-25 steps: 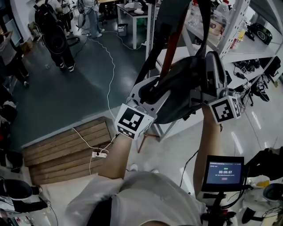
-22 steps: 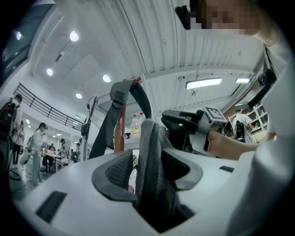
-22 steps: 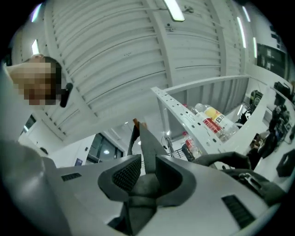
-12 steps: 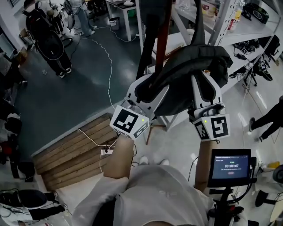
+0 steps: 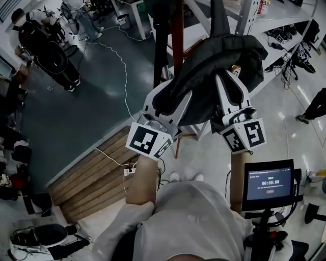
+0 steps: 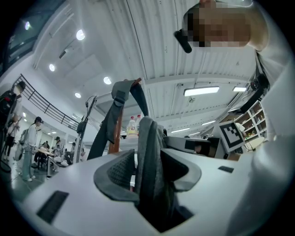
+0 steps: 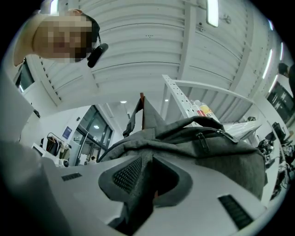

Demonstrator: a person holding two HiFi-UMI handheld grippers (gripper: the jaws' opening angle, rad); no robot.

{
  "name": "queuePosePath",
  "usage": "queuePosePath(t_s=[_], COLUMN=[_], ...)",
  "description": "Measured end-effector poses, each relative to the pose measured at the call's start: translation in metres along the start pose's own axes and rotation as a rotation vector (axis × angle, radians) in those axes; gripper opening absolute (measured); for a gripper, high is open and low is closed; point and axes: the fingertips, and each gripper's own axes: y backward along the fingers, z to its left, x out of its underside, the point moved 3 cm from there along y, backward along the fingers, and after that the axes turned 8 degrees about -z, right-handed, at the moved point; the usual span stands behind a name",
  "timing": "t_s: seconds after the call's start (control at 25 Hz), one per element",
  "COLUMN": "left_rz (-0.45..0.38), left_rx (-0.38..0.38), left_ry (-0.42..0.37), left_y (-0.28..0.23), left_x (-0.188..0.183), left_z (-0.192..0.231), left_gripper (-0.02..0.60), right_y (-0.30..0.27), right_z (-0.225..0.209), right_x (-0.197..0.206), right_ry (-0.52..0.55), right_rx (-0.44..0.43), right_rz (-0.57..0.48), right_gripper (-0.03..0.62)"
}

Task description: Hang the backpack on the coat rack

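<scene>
Over dark flooring and a wooden pallet, the grey backpack is drooping beside the coat rack, left gripper closing on its fabric, right gripper pinching it.

I think I am in a robotics lab or workshop: metal shelving with equipment at 1 o'clock, a loose white cable on the floor at 11, a wooden pallet at 8.

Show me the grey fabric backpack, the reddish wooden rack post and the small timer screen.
grey fabric backpack (image 5: 224, 56): head view, main body.
reddish wooden rack post (image 5: 177, 30): head view, shaft above the bag.
small timer screen (image 5: 269, 184): head view, display centre.
</scene>
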Motion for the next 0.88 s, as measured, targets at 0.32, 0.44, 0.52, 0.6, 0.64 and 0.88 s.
queuePosePath(t_s=[0.32, 0.44, 0.52, 0.6, 0.64, 0.88], left_rz=[-0.003, -0.02, -0.02, -0.016, -0.014, -0.005], left_rx=[0.027, 0.032, 0.024, 0.024, 0.025, 0.029], left_ry=[0.011, 0.015, 0.008, 0.008, 0.011, 0.02], left_y=[0.002, 0.0, -0.0013, -0.0025, -0.0028, -0.0041], left_x=[-0.0039, -0.0076, -0.0069, -0.0047, -0.0034, 0.0021], left_z=[-0.0023, -0.0014, -0.0018, -0.0033, -0.0039, -0.0062], left_gripper=[0.174, 0.175, 0.175, 0.175, 0.175, 0.175], right_y=[0.0, -0.0048, -0.0063, -0.0061, -0.0057, -0.003], right_z=[0.0034, 0.0041, 0.0055, 0.0064, 0.0063, 0.003], right_x=[0.0003, -0.0024, -0.0013, 0.0012, 0.0023, 0.0075], right_ry=[0.038, 0.115, 0.126, 0.119, 0.122, 0.117], right_rx=[0.023, 0.026, 0.025, 0.021, 0.02, 0.019], right_rz=[0.011, 0.001, -0.007, -0.006, -0.003, 0.009], right_gripper=[0.081, 0.081, 0.065, 0.029, 0.028, 0.028])
